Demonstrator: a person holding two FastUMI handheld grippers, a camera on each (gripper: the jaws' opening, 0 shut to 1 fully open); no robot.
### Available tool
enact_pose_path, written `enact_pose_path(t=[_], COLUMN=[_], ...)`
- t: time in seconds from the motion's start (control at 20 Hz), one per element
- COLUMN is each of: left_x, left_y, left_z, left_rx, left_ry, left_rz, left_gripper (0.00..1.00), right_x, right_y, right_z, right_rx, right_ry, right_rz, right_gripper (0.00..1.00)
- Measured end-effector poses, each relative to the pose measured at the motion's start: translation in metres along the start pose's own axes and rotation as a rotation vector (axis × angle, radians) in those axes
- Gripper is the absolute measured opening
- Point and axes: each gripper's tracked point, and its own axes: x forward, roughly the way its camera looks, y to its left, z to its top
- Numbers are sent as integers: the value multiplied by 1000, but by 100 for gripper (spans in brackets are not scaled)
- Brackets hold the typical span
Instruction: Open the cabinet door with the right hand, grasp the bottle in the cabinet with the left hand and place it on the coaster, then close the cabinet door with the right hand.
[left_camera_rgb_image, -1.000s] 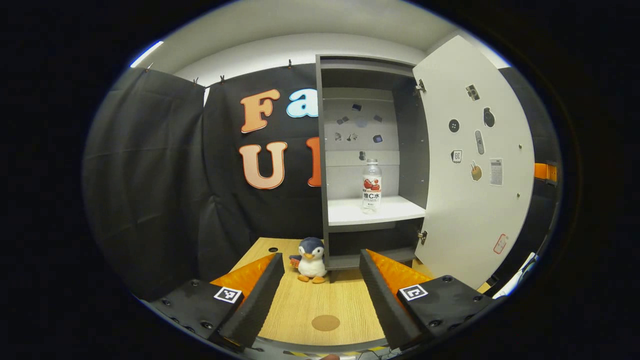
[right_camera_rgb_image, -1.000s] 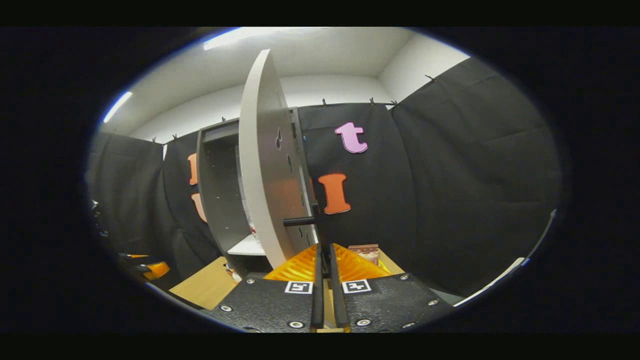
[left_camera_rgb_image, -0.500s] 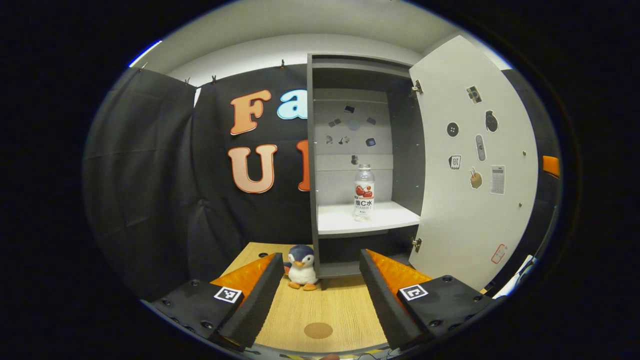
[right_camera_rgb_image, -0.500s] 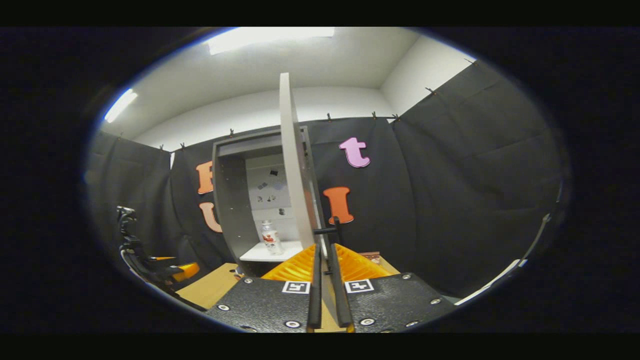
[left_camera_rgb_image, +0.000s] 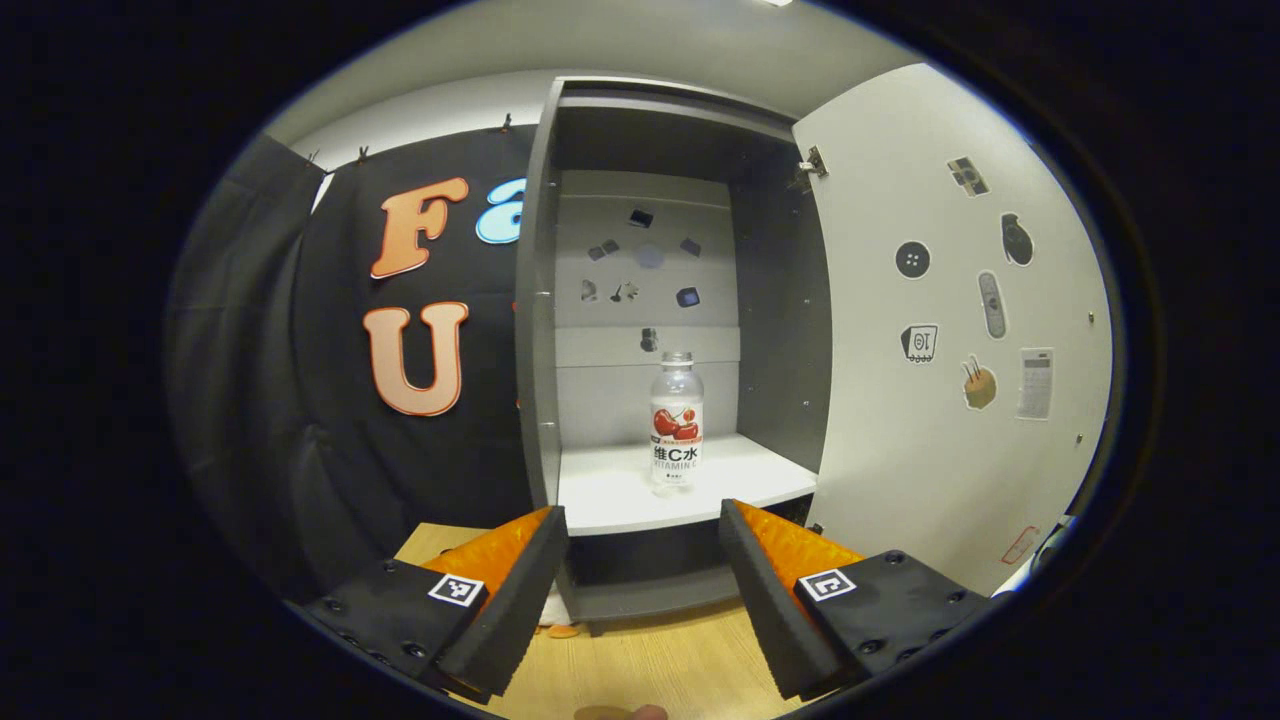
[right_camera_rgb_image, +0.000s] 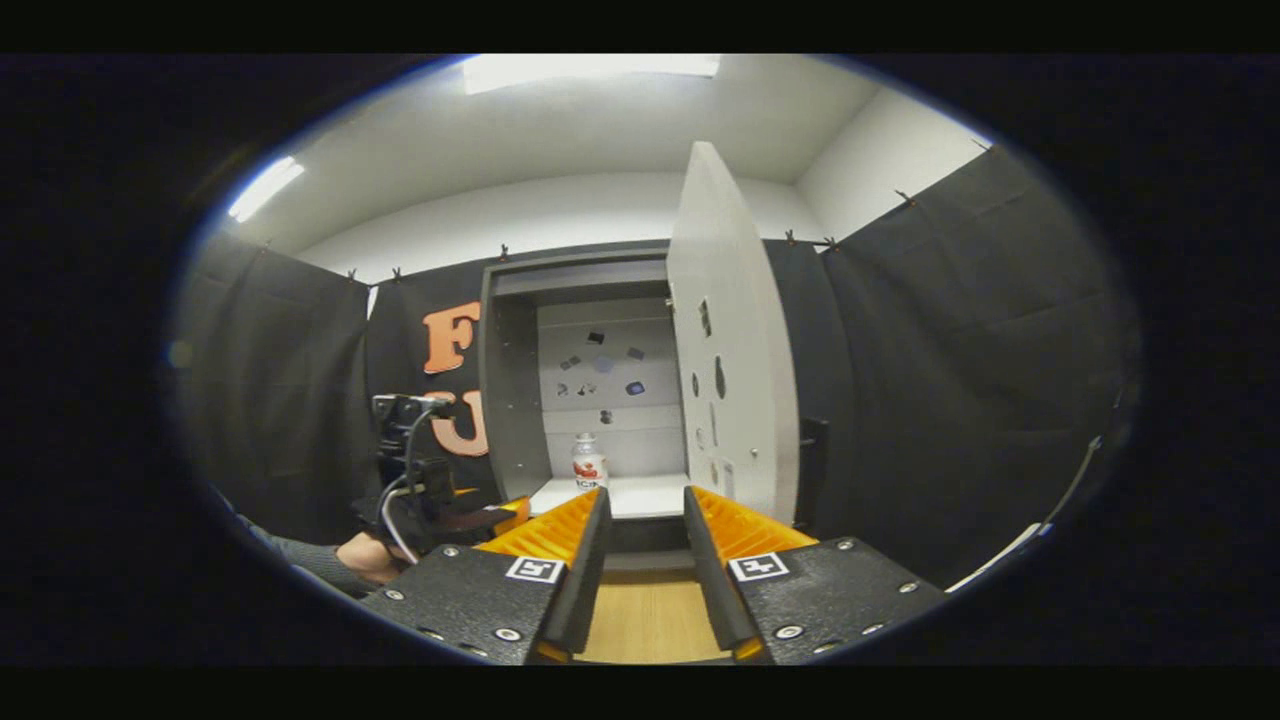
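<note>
With the cabinet door (left_camera_rgb_image: 950, 330) swung fully open on its right-hand hinges, a clear bottle (left_camera_rgb_image: 676, 420) stands upright on the white shelf (left_camera_rgb_image: 620, 490) inside the grey cabinet (left_camera_rgb_image: 535, 300), toward the shelf's front edge. The left gripper (left_camera_rgb_image: 640, 560) hangs before that shelf with its jaws wide apart and holding nothing, the bottle framed between them but well beyond the tips. The right gripper (right_camera_rgb_image: 645, 540) sits farther back over the wooden worktop (right_camera_rgb_image: 650, 620), jaws parted and empty. In the right gripper view a hand (right_camera_rgb_image: 365, 555) holding the left gripper shows at the worktop's left edge, partly cut off. An orange scrap (left_camera_rgb_image: 560, 631) peeks from behind a left finger, too hidden to identify. A second ago the right jaws were pressed together at the door's handle; now they have let go, and the left gripper has closed in, hiding the coaster and a plush penguin seen earlier.
</note>
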Motion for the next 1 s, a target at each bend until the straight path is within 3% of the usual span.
enact_pose_path(t=[0.05, 0.15, 0.2, 0.25, 0.3, 0.4, 0.7, 0.75, 0.8, 1.0], left_x=[18, 53, 68, 82, 96, 121, 178, 186, 194, 228], left_y=[-5, -11, -12, -13, -15, -18, -25, -26, -27, -31], left_z=[1, 1, 3, 5, 7, 9, 5, 4, 4, 3], left_rx=[-2, -2, 1, 6, 10, 7, -5, -10, -17, -7], left_ry=[0, -7, -17, -24, -30, -33, -33, -32, -32, -35], left_rz=[-22, -54, -60, -69, -79, -96, -127, -129, -131, -132], left_gripper=[98, 99, 99, 99, 99, 99, 99, 99, 99, 99], right_x=[8, 24, 26, 31, 37, 52, 75, 78, 81, 91], right_y=[7, 13, 14, 17, 17, 17, 9, 7, 5, -3], right_z=[-6, -21, -27, -34, -40, -51, -71, -73, -75, -82], right_rx=[2, 23, 33, 39, 41, 37, 53, 55, 56, 44], right_ry=[4, 24, 35, 43, 53, 82, 143, 150, 158, 186], right_rz=[-9, -38, -43, -54, -66, -99, -170, -179, -186, -221], right_gripper=[55, 57, 63, 61, 72, 78, 81, 87, 82, 82])
